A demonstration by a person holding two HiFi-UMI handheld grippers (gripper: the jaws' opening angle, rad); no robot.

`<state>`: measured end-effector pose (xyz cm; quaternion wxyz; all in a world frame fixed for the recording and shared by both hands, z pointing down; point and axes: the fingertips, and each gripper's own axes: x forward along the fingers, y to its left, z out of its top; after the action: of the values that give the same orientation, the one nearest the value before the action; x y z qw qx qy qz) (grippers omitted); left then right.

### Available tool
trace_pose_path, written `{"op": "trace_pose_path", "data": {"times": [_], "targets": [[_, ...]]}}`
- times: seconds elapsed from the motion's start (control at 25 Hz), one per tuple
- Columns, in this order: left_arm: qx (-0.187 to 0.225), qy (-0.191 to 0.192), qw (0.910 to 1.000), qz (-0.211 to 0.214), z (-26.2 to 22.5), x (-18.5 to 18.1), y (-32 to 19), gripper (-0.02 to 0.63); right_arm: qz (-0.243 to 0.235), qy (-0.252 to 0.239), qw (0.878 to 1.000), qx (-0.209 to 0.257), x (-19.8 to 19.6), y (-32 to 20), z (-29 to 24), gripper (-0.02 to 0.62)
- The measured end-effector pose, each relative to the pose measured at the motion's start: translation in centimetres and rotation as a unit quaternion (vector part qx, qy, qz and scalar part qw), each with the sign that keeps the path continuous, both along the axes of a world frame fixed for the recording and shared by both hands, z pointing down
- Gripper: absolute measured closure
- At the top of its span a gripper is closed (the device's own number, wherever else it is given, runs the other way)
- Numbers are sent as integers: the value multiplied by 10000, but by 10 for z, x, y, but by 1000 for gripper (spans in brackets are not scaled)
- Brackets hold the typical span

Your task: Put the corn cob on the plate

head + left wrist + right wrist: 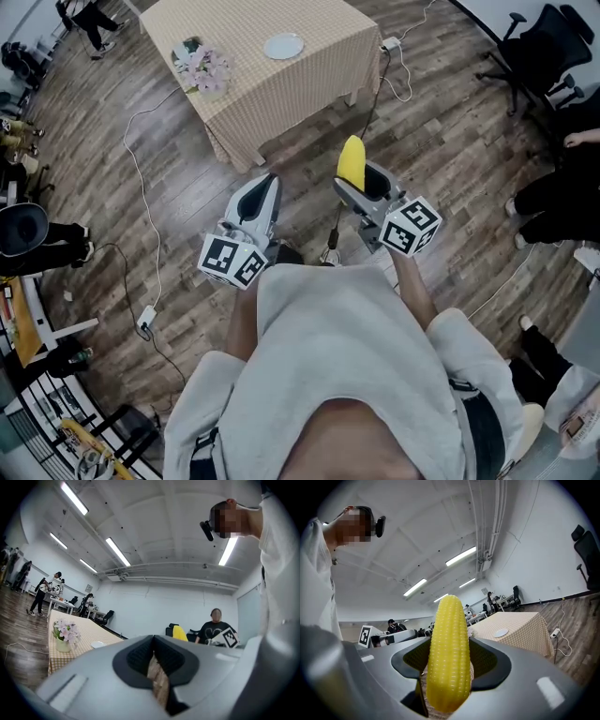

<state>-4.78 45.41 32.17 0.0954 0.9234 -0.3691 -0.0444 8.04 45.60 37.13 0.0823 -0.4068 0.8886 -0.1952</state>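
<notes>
Corn cob (pixel 447 658), bright yellow, stands upright clamped in right gripper (pixel 364 187); left gripper (pixel 153 641) closed, empty.

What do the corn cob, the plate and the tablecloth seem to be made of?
Corn cob: probably plastic; the even yellow kernels have a waxy gloss.
Plate: smooth, white; ceramic or plastic, too small to tell.
Tablecloth: checked fabric, matte, draping over the table's side.

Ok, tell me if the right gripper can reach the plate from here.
Probably not: the right gripper, shut on the corn cob, hangs over the floor short of the table, and the plate sits mid-table. Nothing blocks the way.
</notes>
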Motion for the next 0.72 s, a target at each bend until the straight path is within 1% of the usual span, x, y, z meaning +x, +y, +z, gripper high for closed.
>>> {"op": "trace_pose_path", "data": {"times": [0.32,0.52,0.72], "targets": [[19,-20,10000,-4,2,9,-11,598,-35,-58,10000,62,11,-8,0,341],[52,23,10000,-19,3,6,-39,598,8,-12,10000,68,12,-35,0,341],[-30,131,9999,52,13,10,-75,598,8,80,10000,4,11,-69,7,341]]}}
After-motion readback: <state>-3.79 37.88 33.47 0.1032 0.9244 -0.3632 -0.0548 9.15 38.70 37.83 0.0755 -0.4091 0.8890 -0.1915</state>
